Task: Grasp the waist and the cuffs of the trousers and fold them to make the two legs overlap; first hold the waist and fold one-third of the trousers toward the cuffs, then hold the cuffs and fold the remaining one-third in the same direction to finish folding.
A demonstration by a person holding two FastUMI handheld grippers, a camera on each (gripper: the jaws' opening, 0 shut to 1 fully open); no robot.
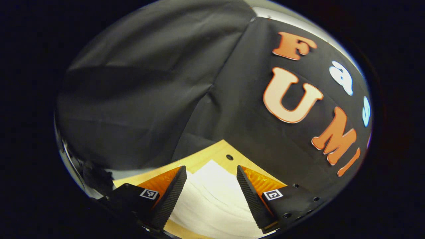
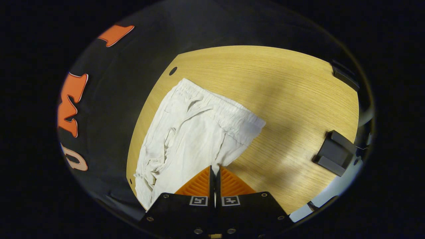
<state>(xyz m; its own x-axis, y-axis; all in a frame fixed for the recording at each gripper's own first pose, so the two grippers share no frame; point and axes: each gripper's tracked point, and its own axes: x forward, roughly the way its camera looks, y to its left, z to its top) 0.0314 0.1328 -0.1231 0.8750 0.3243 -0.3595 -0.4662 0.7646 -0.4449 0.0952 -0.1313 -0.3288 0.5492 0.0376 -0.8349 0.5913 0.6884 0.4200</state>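
White trousers (image 2: pixel 186 139) spread on wooden table (image 2: pixel 282 86), elastic waist (image 2: pixel 222 109) at far end. Right gripper (image 2: pixel 214 172) pinched together on trouser edge, near side. Left gripper (image 1: pixel 211 186) spread apart over white fabric.

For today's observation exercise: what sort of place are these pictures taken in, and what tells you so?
Probably a staged recording booth, not a home: a bare wooden table walled by black cloth, white trousers laid out on it, and a black bracket at its edge.
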